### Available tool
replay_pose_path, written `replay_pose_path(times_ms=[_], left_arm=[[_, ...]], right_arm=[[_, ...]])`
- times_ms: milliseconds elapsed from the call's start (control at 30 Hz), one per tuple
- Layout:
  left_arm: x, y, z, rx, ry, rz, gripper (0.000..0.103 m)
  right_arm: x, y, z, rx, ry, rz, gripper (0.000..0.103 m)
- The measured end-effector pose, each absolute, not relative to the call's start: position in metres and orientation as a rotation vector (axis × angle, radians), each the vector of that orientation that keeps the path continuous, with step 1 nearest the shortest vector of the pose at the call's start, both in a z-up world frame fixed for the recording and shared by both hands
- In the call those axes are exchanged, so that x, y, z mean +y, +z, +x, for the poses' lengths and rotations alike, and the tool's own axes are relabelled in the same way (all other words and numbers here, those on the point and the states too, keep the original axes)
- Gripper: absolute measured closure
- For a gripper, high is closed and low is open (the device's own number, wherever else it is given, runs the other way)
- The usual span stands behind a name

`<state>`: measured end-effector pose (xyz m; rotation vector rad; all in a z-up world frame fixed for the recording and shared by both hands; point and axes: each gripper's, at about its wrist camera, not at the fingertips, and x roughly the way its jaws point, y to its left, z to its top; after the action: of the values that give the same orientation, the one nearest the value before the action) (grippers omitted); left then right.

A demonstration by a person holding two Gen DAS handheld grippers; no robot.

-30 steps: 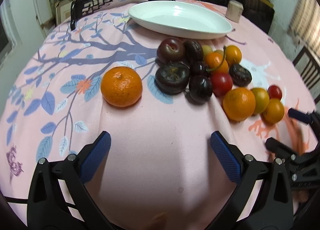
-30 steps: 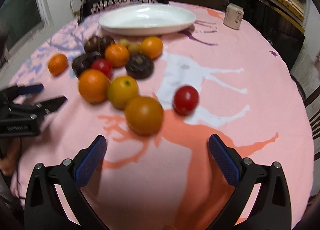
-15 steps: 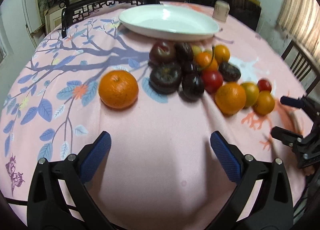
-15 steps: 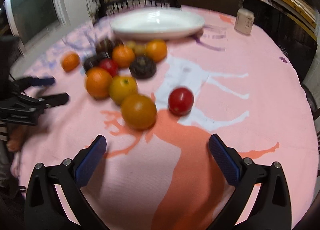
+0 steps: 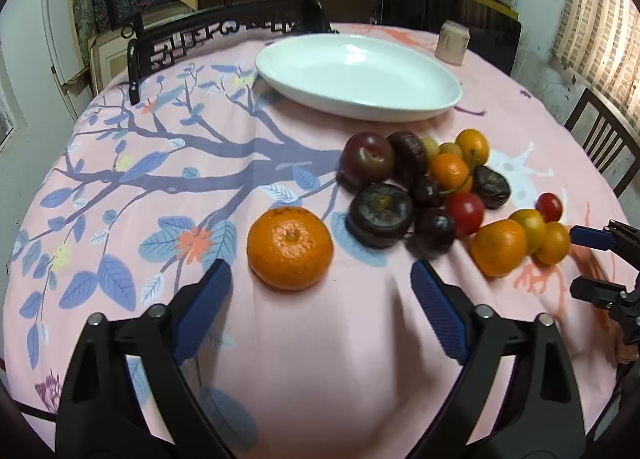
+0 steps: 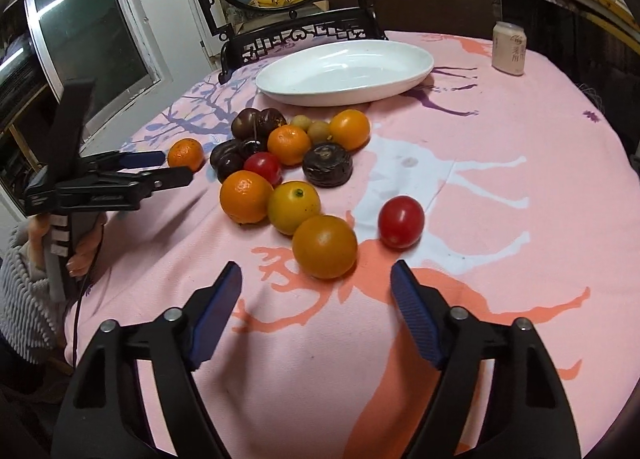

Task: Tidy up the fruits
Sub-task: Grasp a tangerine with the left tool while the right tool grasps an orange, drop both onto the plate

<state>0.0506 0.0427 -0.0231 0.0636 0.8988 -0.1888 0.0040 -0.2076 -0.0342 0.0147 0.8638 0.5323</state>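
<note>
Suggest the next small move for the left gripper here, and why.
Probably ease the left gripper forward and down around the lone mandarin. Its jaws are open and empty, the mandarin sits just ahead between them, apart from the fruit pile, and the white dish is still empty.

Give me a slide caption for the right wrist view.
Open right gripper approaches an orange fruit before the empty white dish.

Home dining room, clothed table (image 6: 520, 139), carved chair (image 6: 304, 33)

Left wrist view: low, near, facing the white oval dish (image 5: 360, 79). Right wrist view likewise, further right. Both share the fruit cluster (image 6: 288, 163).
</note>
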Motion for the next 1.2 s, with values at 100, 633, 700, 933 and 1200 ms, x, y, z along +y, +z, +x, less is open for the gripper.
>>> replay_pose_path(times_ms=[100, 633, 700, 933, 1200], left_arm=[[0.038, -0.030, 0.057, 0.912, -0.190, 0.097, 0.023], [0.055, -0.021, 0.064, 0.879, -0.159, 0.012, 0.058], [0.057, -0.013, 0.063, 0.860, -0.159, -0.001, 0.058], [0.032, 0.036, 0.113, 0.779, -0.162, -0.018, 0.058], [-0.002, 0.024, 0.181, 0.805, -0.152, -0.009, 0.057]], right_arm=[[-0.205, -0.036, 0.008, 0.882, 0.544, 0.027, 0.031], [-0.208, -0.042, 0.022, 0.922, 0.550, 0.121, 0.066], [-0.212, -0.034, 0.020, 0.896, 0.557, 0.134, 0.066], [-0.208, 0.016, 0.073, 0.800, 0.542, 0.193, 0.066], [-0.174, 0.012, 0.184, 0.798, 0.441, 0.183, 0.066]])
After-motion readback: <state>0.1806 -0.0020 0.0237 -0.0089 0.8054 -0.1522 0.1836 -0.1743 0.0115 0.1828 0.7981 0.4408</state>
